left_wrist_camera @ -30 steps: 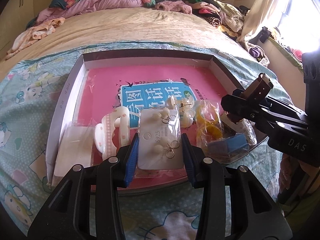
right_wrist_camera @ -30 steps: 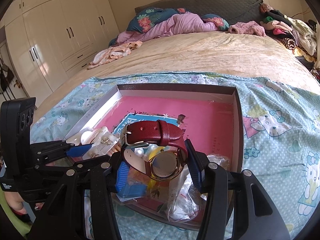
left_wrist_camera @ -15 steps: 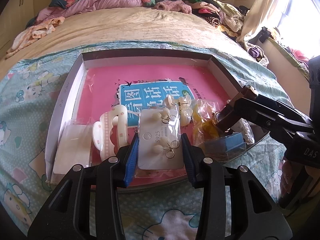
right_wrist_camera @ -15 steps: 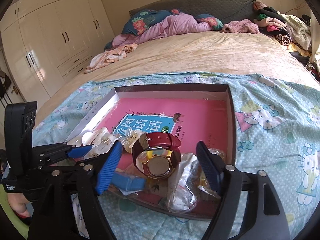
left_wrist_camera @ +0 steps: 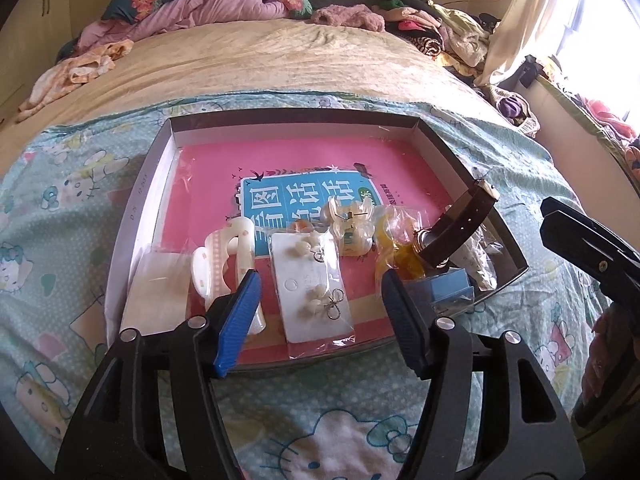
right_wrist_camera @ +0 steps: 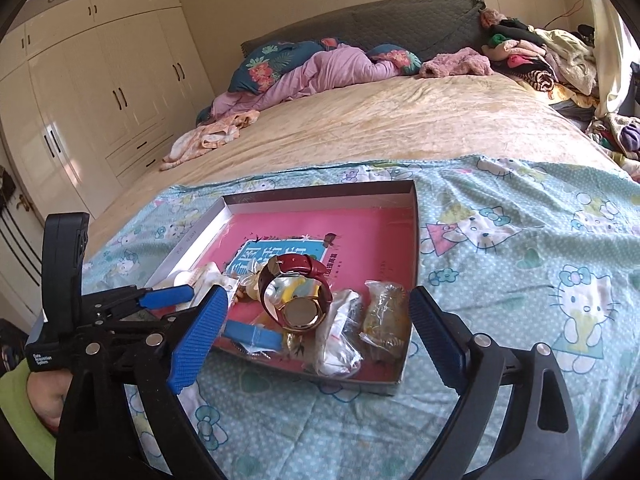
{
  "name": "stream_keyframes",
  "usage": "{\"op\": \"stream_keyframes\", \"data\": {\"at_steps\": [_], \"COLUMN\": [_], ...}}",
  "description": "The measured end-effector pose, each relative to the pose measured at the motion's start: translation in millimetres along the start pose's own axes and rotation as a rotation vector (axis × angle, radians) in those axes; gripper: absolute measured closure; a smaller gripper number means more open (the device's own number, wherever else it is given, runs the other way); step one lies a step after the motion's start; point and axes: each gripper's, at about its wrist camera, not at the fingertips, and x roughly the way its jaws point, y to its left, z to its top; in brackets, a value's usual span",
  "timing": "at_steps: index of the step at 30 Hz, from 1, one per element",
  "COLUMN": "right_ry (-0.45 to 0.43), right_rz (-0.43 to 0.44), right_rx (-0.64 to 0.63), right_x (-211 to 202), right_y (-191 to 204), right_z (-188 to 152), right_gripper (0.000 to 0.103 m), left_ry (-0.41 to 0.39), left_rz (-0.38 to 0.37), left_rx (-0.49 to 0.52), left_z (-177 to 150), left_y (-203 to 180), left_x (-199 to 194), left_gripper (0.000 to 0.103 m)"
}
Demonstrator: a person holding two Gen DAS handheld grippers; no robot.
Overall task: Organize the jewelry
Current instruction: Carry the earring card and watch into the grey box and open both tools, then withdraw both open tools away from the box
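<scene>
Left tool (left wrist view): the left tool (left_wrist_camera: 320, 312) stands wide and holds nothing, its blue pads either side of the earring card (left_wrist_camera: 314, 292) without touching it.
Earring card: flat in its clear sleeve, inside the tray (left_wrist_camera: 140, 208) at the middle of the near wall.
Hair clip: the cream hair clip (left_wrist_camera: 224, 264) lies in the tray just left of the card, close to the left pad.
Flower earrings: a pale flower pair (left_wrist_camera: 352, 220) sits further into the tray, on the blue title of the pink book that lines it.
Watch: the watch (left_wrist_camera: 456, 228) leans in the tray's near right corner, strap up, over the small bags.
Right tool (right wrist view): the right tool (right_wrist_camera: 316, 328) is also wide and empty, hanging over the tray's near edge with the watch (right_wrist_camera: 298, 294) between and beyond its pads, apart from both.
Bags: two clear bags (right_wrist_camera: 360, 328) lie at the tray's near right corner, touching the watch; a blue packet (right_wrist_camera: 252, 336) lies along the near wall.
Step in hand: as I judge it, both pieces are set down and the next pick is open.
Doing it well: draw each tool straight back from the tray so no pad snags a sleeve or tips the watch; then grip the next piece by its stiff edge, not loose film.
Bed: the tray rests on the cartoon-cat blanket, so press lightly.
</scene>
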Motion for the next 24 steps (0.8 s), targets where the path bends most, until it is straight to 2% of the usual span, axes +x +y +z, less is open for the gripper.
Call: {"op": "stream_keyframes", "data": {"at_steps": [6, 12, 14, 16, 24], "right_ry": [-0.023, -0.045, -0.055, -0.065, -0.086], "right_rz": [-0.007, -0.013, -0.017, -0.027, -0.034], "right_rx": [-0.011, -0.032, -0.046, -0.061, -0.096], "right_x": [-22.5, -50.2, -61.2, -71.4, -103.6], "right_y": [7.4, 19.3, 25.0, 30.4, 51.0], "right_z": [-4.0, -10.7, -14.0, -17.8, -36.7], "right_gripper": [0.011, 0.011, 0.011, 0.004, 0.004], "left_ry": [-0.052, -0.102, -0.117, -0.135, -0.157], "left_rz": [0.013, 0.011, 0.013, 0.019, 0.03], "left_rx": [0.006, -0.004, -0.004, -0.004, -0.004], "left_z": [-0.5, -7.0, -10.4, -14.3, -41.4], "left_y": [-3.0, -7.0, -9.0, -10.2, -16.9], "left_x": [-29.2, -61.8, -72.6, -84.1, -115.7], "left_gripper": [0.026, 0.012, 0.01, 0.01, 0.01]}}
